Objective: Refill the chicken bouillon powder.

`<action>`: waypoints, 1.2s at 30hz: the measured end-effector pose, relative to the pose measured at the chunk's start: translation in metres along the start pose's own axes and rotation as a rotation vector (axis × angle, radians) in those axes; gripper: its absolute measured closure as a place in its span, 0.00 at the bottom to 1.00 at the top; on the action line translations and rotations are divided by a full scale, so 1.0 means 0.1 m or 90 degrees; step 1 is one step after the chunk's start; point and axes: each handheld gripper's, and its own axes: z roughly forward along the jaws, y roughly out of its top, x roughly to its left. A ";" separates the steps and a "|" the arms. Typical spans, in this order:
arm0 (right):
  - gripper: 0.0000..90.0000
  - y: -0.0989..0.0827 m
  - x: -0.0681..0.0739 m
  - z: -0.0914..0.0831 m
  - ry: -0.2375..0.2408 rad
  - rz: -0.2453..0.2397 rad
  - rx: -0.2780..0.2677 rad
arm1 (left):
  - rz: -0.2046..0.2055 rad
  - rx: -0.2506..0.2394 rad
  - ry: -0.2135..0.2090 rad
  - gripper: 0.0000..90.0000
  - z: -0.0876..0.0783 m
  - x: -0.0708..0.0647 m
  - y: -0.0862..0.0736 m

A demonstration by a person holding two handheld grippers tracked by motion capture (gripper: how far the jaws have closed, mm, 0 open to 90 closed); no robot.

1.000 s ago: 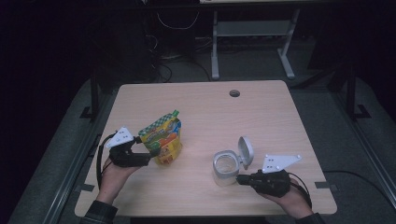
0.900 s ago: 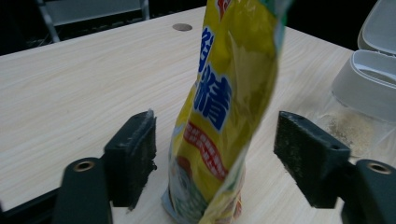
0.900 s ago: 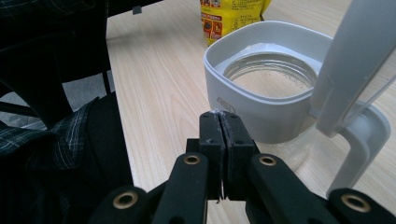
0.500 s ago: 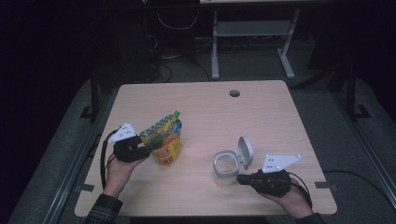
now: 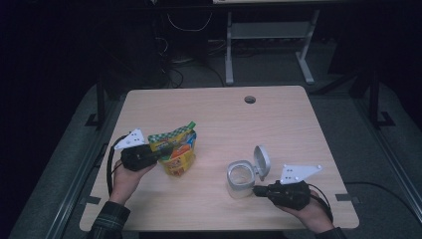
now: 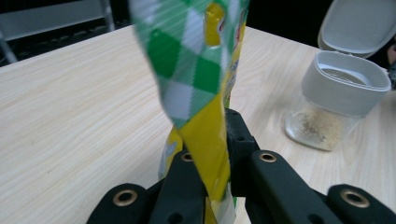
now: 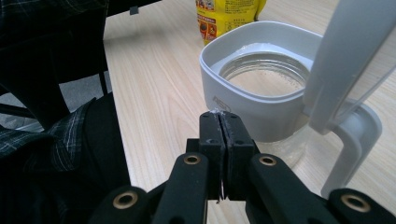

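On the table, left hand-held gripper just clamped onto snack bag; right hand-held gripper shut, seemingly against jar.

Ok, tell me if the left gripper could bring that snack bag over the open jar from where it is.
Probably yes. The left gripper is shut on the snack bag, bare table lies between it and the jar, and the lid stands open.

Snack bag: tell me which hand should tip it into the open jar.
Left. The left gripper is shut on the snack bag; the right gripper is shut against the jar, apparently steadying it.
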 end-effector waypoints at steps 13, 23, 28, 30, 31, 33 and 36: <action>0.98 0.03 0.09 -0.02 -0.007 0.005 -0.023 | 0.060 0.038 -0.133 0.99 0.08 0.01 0.34; 1.00 0.13 0.21 0.16 -0.028 0.007 -0.034 | 0.108 0.040 -0.202 0.99 0.05 -0.18 0.68; 1.00 0.19 0.29 0.33 -0.058 0.015 -0.047 | 0.113 0.039 -0.221 0.99 0.04 -0.24 0.74; 1.00 0.23 0.32 0.39 -0.068 0.024 -0.054 | 0.114 0.040 -0.229 0.99 0.04 -0.26 0.75; 1.00 0.26 0.35 0.43 -0.078 0.023 -0.057 | 0.117 0.041 -0.230 0.99 0.04 -0.27 0.76; 1.00 0.29 0.37 0.48 -0.088 0.027 -0.061 | 0.117 0.045 -0.232 0.99 0.03 -0.29 0.76; 1.00 0.34 0.41 0.57 -0.102 0.026 -0.064 | 0.122 0.048 -0.232 0.99 0.01 -0.32 0.76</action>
